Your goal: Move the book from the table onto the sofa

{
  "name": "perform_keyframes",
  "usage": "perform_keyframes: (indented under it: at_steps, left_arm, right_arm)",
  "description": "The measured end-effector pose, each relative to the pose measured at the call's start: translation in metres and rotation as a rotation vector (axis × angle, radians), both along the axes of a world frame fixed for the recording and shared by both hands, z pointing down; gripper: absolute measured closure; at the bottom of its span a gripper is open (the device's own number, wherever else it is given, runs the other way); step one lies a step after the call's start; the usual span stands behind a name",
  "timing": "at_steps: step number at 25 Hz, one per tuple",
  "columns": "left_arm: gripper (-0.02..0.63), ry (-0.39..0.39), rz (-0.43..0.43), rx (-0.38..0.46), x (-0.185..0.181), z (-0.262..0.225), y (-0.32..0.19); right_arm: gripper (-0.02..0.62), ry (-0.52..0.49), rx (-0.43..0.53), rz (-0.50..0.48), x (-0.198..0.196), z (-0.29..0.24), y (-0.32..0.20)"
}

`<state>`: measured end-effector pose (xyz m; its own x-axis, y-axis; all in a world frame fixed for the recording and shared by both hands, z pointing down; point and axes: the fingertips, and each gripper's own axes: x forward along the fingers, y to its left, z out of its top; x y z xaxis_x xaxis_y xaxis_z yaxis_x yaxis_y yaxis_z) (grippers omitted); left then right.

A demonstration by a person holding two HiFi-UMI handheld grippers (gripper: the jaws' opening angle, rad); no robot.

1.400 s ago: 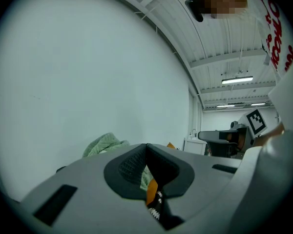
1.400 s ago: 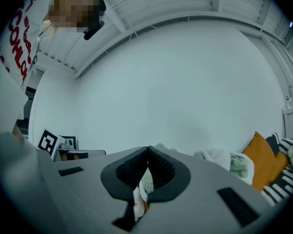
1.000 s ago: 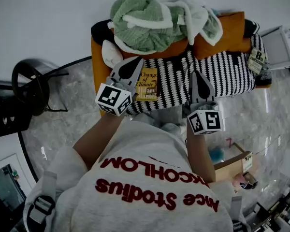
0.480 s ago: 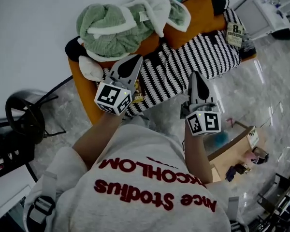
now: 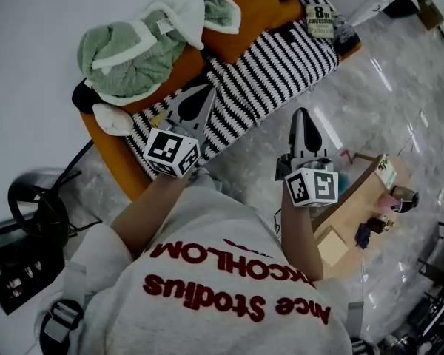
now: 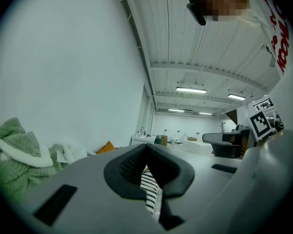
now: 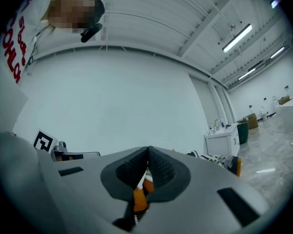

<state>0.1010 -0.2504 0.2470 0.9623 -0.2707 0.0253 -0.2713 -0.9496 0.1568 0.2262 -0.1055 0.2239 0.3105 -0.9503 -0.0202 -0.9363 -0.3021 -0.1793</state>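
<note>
Well, the person is standing at the near side of the orange sofa point(image 5: 107, 152) and holding both tools out level. The left gripper point(image 5: 206, 93) is hanging over the striped throw point(image 5: 274, 65), and the right gripper point(image 5: 301, 117) is hanging over the marble floor point(image 5: 399, 109), between the sofa and the low wooden table point(image 5: 353, 198). Both pairs of jaws are pressed together with nothing in them; only throw and cushion are showing through the gaps.

A book point(image 5: 320, 21) is lying flat on the throw at the sofa's far right end, well apart from both grippers. A yellow corner point(image 5: 160, 117) is peeking out just left of the left gripper, perhaps a second book, though most of it is hidden. I am not making out any book on the table.

So the move is looking done, to my eye. The risk from here is the left gripper catching the throw as it swings and dragging loose things toward the edge. The far book is also sitting close to the sofa's end, where a tug on the throw could tip it onto the floor.
</note>
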Motion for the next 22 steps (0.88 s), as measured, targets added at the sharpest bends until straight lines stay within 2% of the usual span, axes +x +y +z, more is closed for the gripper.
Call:
perform_keyframes:
  at_steps: [9,22]
  left_arm:
    - [0.589,0.019,0.118,-0.002,0.063,-0.012,0.098]
    - [0.589,0.043,0.294,-0.016,0.126,-0.023,0.225]
  right_arm:
    - [0.569,0.0,0.018,0.128,0.04,-0.01,0.108]
    - [0.569,0.0,0.026,0.307,0.071,-0.016,0.251]
